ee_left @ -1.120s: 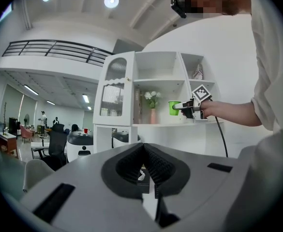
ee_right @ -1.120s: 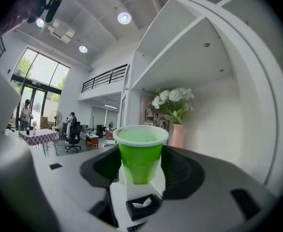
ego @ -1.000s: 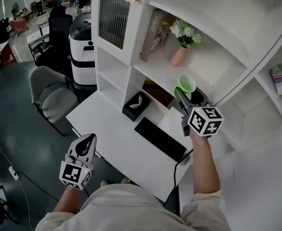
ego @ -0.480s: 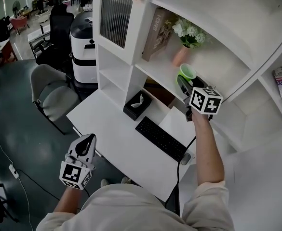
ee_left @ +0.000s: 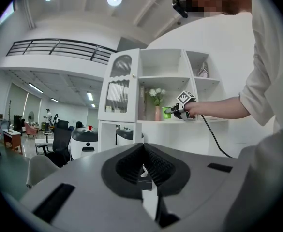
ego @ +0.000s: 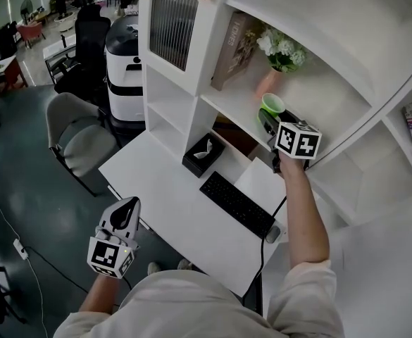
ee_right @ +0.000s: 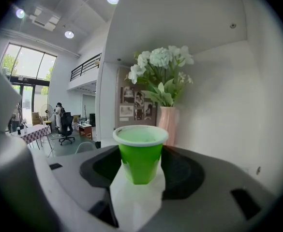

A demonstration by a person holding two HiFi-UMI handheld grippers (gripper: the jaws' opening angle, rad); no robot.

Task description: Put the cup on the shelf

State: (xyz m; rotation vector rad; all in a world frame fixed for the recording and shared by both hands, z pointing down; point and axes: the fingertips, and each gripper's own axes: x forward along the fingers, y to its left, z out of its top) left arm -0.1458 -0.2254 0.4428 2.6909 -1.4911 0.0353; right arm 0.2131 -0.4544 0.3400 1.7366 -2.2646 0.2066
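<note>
**Cup over the shelf, vase just behind it**

The shelf (ego: 235,115) I'm aiming for is the open board at mid-height in the white unit, above the bench (ego: 165,189). My right arm reaches out over it. My left arm hangs low, off the near edge of the bench and well apart from the work.

A pink vase (ego: 268,83) of white flowers stands at the back of that board. In the right gripper view it is just beyond the cup (ego: 272,105) and a little to the right.

The right tool (ego: 266,120) is clamped on the green cup low on its wall. The cup is upright, mouth up, with its long axis vertical. I can't tell whether its base touches the board yet.

I judge the next move to be a short drop straight down and a release, staying clear of the vase.

The left tool (ego: 128,204) is clenched on nothing.
</note>
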